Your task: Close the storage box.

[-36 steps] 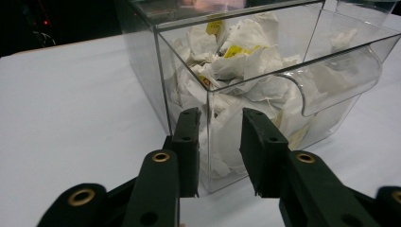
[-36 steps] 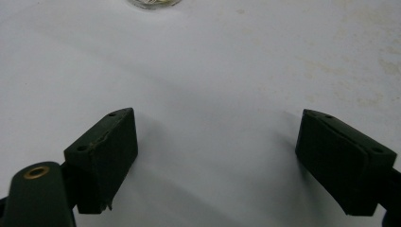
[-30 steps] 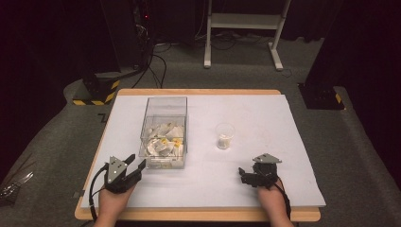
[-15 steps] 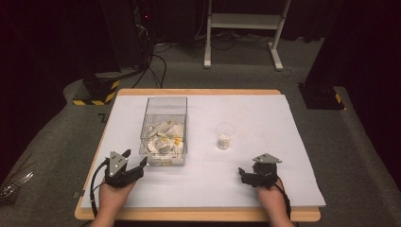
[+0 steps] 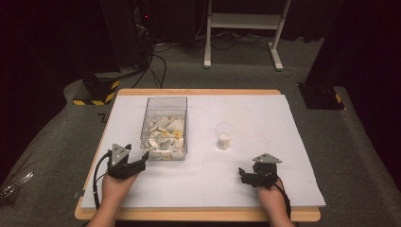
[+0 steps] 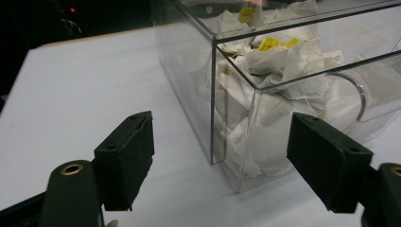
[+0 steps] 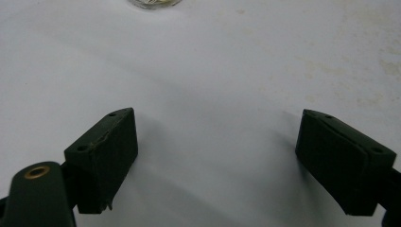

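A clear plastic box [image 5: 165,106] full of crumpled white and yellow paper scraps [image 6: 279,56] stands left of the table's middle. My left gripper [image 5: 143,159] sits just off the box's near left corner. Its jaws have just been opening and now stand wide, with the box corner [image 6: 213,94] a little ahead of the gap and the pads [image 6: 127,151] touching nothing. My left gripper [image 6: 222,161] holds nothing. My right gripper [image 5: 243,176] rests low over the white table cover at the near right. In its own view my right gripper [image 7: 217,161] is open and empty.
A small clear cup [image 5: 224,135] with something white inside stands right of the box, and its base [image 7: 153,2] shows at the top of the right gripper view. The white cover [image 5: 265,118] spans the wooden table. A stand's legs and cables lie on the floor beyond.
My left hand has moved forward toward the box's near left corner, and its jaws have spread wider. The right hand has stayed still.
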`<state>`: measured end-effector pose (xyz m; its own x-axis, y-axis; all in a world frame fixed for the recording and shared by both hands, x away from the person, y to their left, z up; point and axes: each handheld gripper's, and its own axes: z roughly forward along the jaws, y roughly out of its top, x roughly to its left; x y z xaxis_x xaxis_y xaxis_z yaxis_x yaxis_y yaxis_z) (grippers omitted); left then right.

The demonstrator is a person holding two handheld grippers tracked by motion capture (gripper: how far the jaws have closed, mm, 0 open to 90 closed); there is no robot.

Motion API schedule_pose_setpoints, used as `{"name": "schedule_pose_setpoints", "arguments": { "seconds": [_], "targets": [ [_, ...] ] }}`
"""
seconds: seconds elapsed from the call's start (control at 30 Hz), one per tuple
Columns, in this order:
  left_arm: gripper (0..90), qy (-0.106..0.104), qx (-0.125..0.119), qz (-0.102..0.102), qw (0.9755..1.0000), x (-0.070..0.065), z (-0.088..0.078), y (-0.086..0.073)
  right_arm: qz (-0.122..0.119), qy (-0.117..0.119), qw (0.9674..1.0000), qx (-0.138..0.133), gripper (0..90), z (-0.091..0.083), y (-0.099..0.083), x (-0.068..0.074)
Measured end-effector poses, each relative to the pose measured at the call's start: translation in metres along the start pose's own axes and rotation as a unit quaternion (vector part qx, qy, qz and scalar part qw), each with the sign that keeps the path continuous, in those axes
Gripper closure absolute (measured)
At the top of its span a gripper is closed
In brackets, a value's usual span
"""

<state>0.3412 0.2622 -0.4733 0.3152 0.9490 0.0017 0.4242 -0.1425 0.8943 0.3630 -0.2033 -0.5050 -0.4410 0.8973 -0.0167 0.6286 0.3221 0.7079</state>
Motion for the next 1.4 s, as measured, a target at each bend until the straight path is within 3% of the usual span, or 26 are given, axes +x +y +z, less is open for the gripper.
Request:
{"name": "schedule_pose_setpoints", "arguments": {
  "seconds": [0.53, 0.77, 1.0, 1.4],
  "targets": [
    [20.6, 0.016, 0.013, -0.008, 0.9998, 0.005, 0.016, 0.009, -0.002, 0.0, 1.0, -0.001, 13.9, 0.0, 0.0, 0.0],
    [20.2, 0.01, 0.011, -0.02, 0.9997, 0.008, 0.023, 0.013, -0.002, 0.0, 1.0, -0.001, 13.9, 0.0, 0.0, 0.0],
    [19.5, 0.013, 0.016, -0.019, 0.9996, 0.012, 0.03, 0.017, -0.002, 0.0, 1.0, -0.001, 14.0, 0.0, 0.0, 0.0],
    [21.0, 0.022, 0.018, -0.044, 0.9986, 0.016, 0.045, 0.02, -0.002, 0.0, 1.0, -0.001, 14.0, 0.0, 0.0, 0.0]
  ]
}}
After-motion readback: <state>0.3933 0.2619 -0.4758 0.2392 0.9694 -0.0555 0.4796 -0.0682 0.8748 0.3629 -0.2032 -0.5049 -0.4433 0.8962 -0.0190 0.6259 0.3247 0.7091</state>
